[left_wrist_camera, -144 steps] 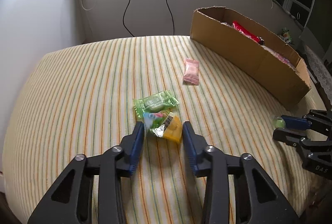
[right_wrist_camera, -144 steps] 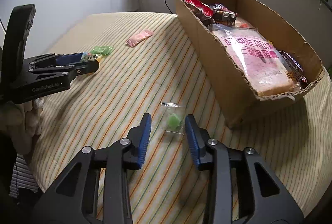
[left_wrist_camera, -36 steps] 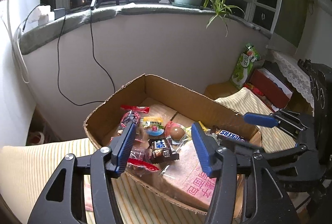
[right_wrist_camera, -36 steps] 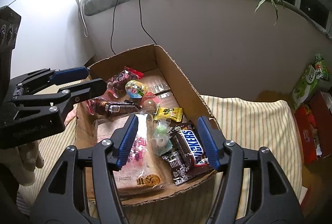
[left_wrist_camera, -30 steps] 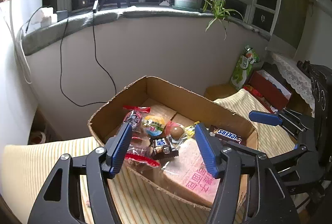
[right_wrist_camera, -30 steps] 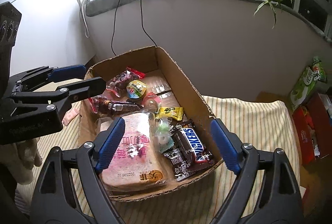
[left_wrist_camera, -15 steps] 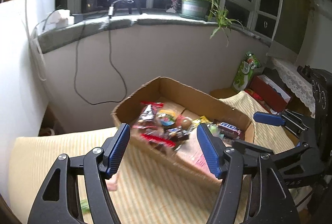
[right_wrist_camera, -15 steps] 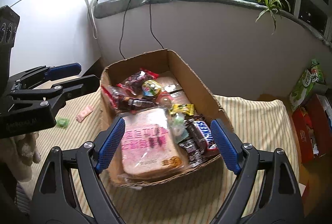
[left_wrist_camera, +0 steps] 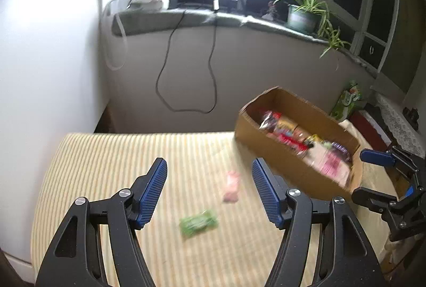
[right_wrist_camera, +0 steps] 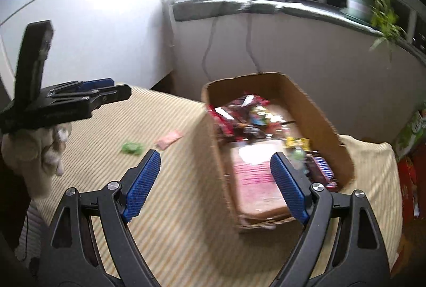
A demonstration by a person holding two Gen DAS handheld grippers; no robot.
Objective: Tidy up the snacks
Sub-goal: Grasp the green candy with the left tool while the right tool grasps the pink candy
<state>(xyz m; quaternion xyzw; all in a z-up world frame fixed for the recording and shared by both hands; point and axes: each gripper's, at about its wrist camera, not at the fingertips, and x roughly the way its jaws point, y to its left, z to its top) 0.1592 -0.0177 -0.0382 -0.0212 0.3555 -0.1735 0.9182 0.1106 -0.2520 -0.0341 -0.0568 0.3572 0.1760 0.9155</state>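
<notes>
A green packet and a pink packet lie on the striped cloth, blurred by motion. My left gripper hangs above them with its jaws closing and nothing between them. The cardboard box, holding several snacks, stands to the right. My right gripper is open and empty, hovering over the box's near left wall. In the right wrist view, the green packet and pink packet lie left of the box, below the left gripper.
A white wall bounds the cloth on the left, and a grey sill with hanging cables and a potted plant runs behind. A green bag and red boxes sit beyond the cardboard box.
Both views have swung left, away from the box. The box has slid to the right in the left wrist view, and the green and pink packets have come into sight.
</notes>
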